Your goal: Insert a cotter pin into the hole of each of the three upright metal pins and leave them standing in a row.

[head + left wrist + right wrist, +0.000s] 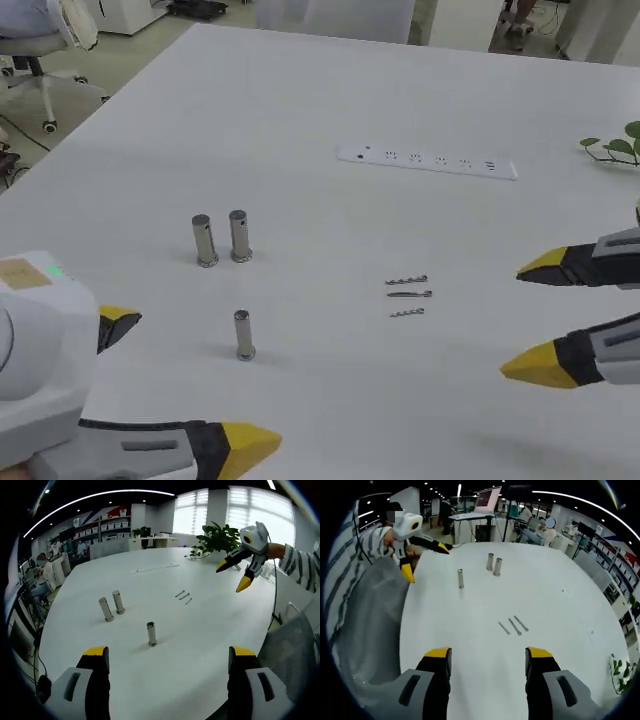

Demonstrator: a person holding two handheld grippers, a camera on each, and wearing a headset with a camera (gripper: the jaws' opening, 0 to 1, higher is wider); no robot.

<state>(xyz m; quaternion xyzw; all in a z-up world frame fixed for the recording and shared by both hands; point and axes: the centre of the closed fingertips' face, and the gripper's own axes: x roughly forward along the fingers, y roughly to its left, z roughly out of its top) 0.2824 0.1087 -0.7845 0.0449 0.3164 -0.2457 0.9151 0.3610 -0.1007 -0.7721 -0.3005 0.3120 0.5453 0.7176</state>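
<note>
On the table (300, 100), three metal pins (239, 236) stand upright, with the cotter pins (408, 296) loose to their right. The left gripper (205, 378) and right gripper (512, 321) both hover, jaws apart and empty. Risk: a thin cotter pin skids away, or a stray jaw topples a pin.

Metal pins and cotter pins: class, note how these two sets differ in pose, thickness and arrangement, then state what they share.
Pose: the metal pins stand upright; the cotter pins lie flat.
Thickness: the metal pins are stout cylinders; the cotter pins are far thinner.
Arrangement: two metal pins stand side by side with one apart, while the cotter pins lie close together, parallel.
Shared: three of each, grey metal, on the white table.
</note>
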